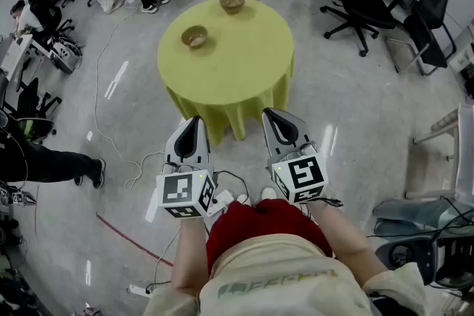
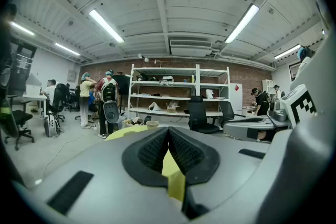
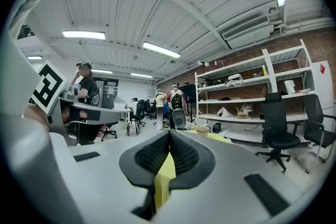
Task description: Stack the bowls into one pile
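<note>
**Three cameras trained on one yellow-draped table**

The head camera looks steeply down from above the person. The grey left gripper (image 1: 194, 120) and grey right gripper (image 1: 268, 113) sit close beneath it, and the round table under a yellow-green cloth (image 1: 244, 63) lies ahead of their tips, well apart. Each gripper camera rides low behind its own jaws and faces level along them, toward the table, a tan bowl (image 3: 201, 129) and the white metal shelving (image 2: 178, 86) beyond. All three views take in the table.
</note>
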### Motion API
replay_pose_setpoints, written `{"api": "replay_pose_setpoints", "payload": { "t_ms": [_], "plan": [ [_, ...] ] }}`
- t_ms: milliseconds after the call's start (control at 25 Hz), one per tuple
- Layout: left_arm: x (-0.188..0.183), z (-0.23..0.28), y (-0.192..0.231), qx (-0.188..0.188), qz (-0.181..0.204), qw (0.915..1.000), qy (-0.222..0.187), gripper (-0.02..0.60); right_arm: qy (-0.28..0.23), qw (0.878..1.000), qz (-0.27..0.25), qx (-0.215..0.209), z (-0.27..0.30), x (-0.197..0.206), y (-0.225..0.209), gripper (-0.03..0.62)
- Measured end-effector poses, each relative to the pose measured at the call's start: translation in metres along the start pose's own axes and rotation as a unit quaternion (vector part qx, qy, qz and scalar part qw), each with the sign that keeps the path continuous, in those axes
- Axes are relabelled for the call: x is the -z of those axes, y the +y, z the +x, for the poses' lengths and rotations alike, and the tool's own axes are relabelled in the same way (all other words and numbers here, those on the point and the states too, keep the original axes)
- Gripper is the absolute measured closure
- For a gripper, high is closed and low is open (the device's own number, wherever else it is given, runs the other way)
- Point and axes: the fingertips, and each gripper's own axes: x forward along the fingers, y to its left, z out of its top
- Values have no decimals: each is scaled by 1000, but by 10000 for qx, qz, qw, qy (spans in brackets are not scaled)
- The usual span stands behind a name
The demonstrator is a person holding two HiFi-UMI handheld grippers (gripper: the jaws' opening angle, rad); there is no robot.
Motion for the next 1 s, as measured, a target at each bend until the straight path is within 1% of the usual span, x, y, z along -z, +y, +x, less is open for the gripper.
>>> {"api": "replay_pose_setpoints", "payload": {
  "t_ms": [440,640,880,1000],
  "plan": [
    [0,13,-33,-203,-67,9997,-112,558,-193,9998,-37,-93,-15,-1,-41,557],
    [-7,18,-43,-309,-69,9992,-231,558,-195,9997,-104,-60,-20,0,-60,557],
    [-24,21,-45,-374,14,9989,-285,558,-217,9997,-89,-15,-16,-10,-73,557],
    [-23,26,-38,-426,10,9987,-290,558,-255,9996,-86,-5,-10,-11,-75,557]
  ]
}}
